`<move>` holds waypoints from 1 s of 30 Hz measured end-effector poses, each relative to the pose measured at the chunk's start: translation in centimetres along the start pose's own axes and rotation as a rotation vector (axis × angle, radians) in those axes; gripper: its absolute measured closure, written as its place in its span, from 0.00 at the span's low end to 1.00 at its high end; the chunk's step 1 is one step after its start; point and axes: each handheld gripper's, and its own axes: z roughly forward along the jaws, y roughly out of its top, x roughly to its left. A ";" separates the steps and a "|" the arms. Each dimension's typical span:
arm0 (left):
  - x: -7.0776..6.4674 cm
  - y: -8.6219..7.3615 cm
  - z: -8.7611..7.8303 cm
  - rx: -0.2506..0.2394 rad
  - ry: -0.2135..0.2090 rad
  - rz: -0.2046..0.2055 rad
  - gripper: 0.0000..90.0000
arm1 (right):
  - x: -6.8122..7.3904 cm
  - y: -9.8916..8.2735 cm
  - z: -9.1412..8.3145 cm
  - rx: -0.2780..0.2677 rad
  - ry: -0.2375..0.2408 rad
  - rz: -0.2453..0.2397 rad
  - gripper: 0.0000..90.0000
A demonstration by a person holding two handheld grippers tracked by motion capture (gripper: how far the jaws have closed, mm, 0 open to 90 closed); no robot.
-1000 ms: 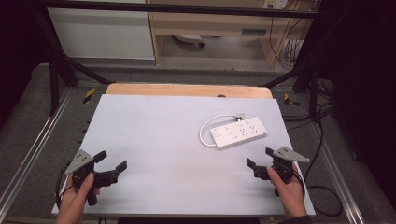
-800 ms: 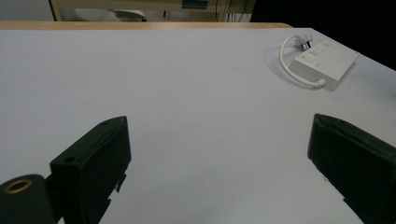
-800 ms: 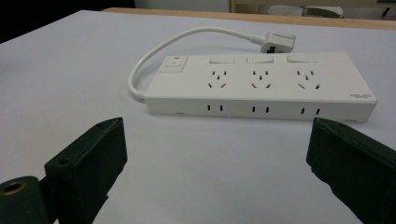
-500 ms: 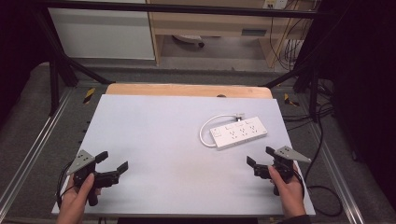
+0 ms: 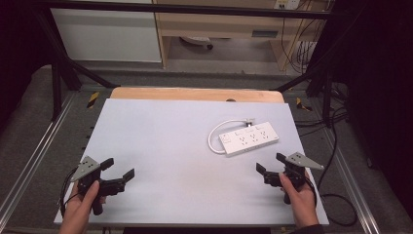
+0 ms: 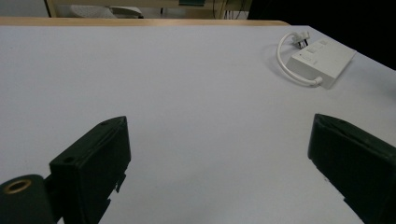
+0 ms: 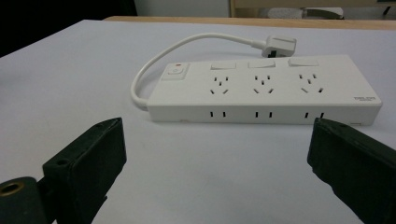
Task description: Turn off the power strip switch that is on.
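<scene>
right gripper (image 5: 271, 163) sits near table's (image 5: 160, 136) front right corner, jaws wide apart, nothing btwn them. white power strip (image 5: 249, 139) lies flat just ahead of it (cord (image 5: 213, 138) looped at its left end). left gripper (image 5: 118, 167) w/ jaws spread too, front left, well apart from strip.

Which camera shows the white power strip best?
The right gripper view: the power strip lies close ahead, sockets and switches clear. The high view shows it small; the left gripper view shows it far off, at an angle.
</scene>
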 end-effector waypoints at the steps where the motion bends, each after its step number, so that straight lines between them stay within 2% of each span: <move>1: 0.0 0.0 0.0 0.000 0.000 0.001 0.06 | 0.0 0.0 0.0 -0.002 0.003 0.005 0.05; 7: 0.1 0.0 -0.1 0.000 0.008 -0.001 0.06 | 0.0 0.6 0.2 -0.003 0.003 0.004 0.05; 16: 0.1 -0.1 -0.1 -0.001 0.013 -0.009 0.06 | -0.2 2.3 0.9 -0.003 0.008 0.004 0.06; 24: 0.0 0.0 -0.2 -0.004 0.022 -0.001 0.06 | -0.3 5.3 1.3 -0.004 0.000 -0.019 0.06; 30: 0.2 0.0 -0.3 -0.009 0.027 -0.013 0.06 | -0.1 6.6 1.9 0.006 0.009 -0.039 0.06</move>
